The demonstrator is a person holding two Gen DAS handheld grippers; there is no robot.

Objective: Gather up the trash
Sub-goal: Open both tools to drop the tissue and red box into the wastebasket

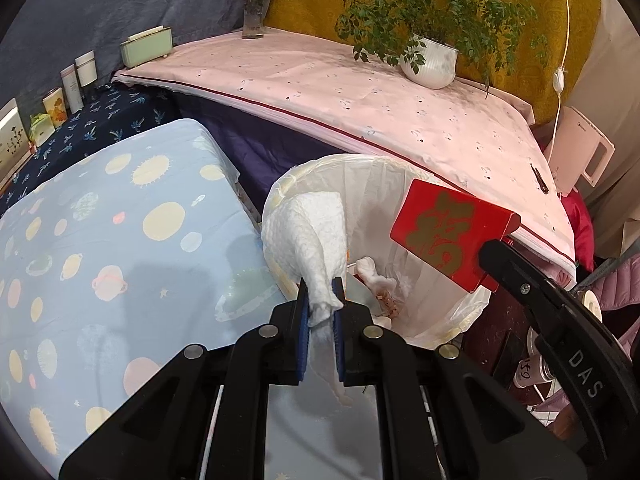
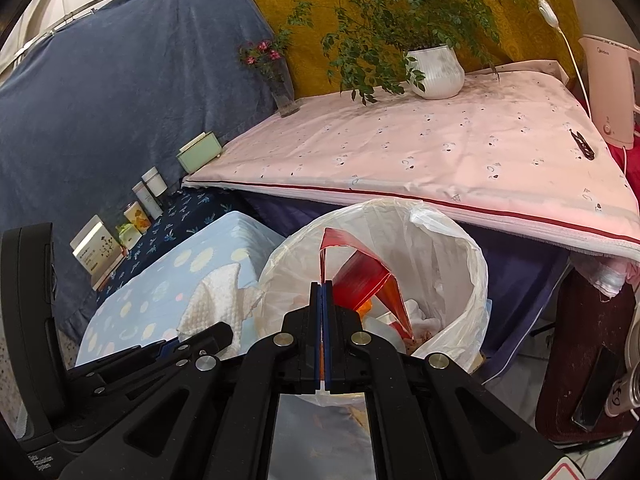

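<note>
A trash bin lined with a white plastic bag [image 1: 472, 312] [image 2: 460, 280] stands between the blue bed and the pink table. My left gripper [image 1: 322, 312] is shut on a white paper towel [image 1: 316, 232], held at the bin's left rim; the towel also shows in the right wrist view [image 2: 212, 300]. My right gripper [image 2: 322, 300] is shut on a red packet with gold characters [image 1: 452, 228] [image 2: 360, 276], held over the bin's opening. Crumpled scraps [image 1: 376, 276] lie inside the bin.
A pink-clothed table [image 2: 440, 152] carries a potted plant [image 2: 436, 68], a flower vase [image 2: 284, 92] and a black clip [image 2: 582, 146]. A blue planet-print bed [image 1: 100, 240] lies left. Small boxes and bottles [image 2: 120, 232] line the dark cloth. A white kettle [image 2: 608, 88] stands right.
</note>
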